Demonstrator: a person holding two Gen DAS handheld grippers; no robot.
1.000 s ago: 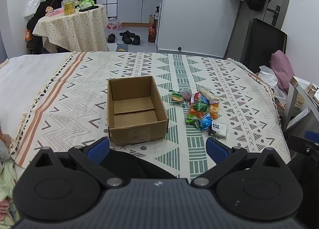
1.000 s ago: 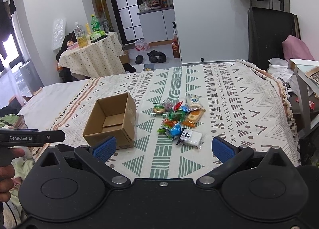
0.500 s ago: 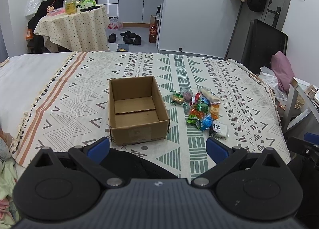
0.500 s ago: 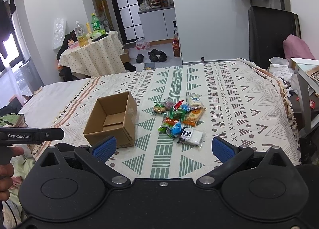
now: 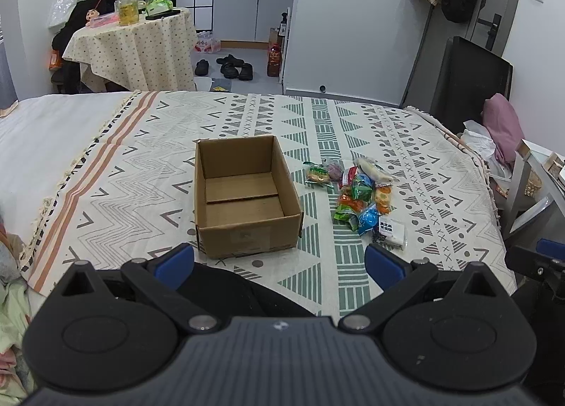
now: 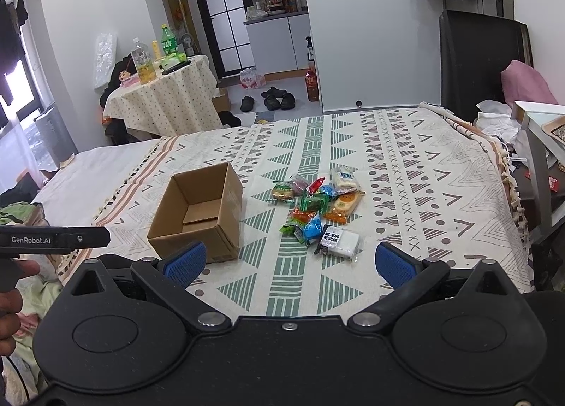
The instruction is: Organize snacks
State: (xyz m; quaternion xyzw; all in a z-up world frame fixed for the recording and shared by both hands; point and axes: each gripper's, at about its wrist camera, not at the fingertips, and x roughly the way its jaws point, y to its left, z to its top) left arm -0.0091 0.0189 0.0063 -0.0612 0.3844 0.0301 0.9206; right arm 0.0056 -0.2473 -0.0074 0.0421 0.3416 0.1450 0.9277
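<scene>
An open, empty cardboard box (image 5: 243, 194) sits on the patterned bedspread (image 5: 141, 172); it also shows in the right wrist view (image 6: 201, 215). A pile of several wrapped snacks (image 5: 356, 194) lies just right of the box, with a white packet (image 5: 390, 231) nearest me. The pile (image 6: 317, 206) and white packet (image 6: 339, 240) show in the right wrist view too. My left gripper (image 5: 279, 264) is open and empty, held short of the box's near side. My right gripper (image 6: 289, 263) is open and empty, held short of the white packet.
A round table with bottles (image 5: 134, 38) stands beyond the bed at the far left. Shoes (image 5: 229, 66) lie on the floor by the kitchen door. A black chair (image 5: 469, 81) and pink cushion (image 5: 503, 130) are at the bed's right. The left gripper's body (image 6: 53, 240) shows at the left.
Both grippers have crept slightly forward toward the bed; the box and snacks look a little nearer. Nothing was taken hold of or moved.
</scene>
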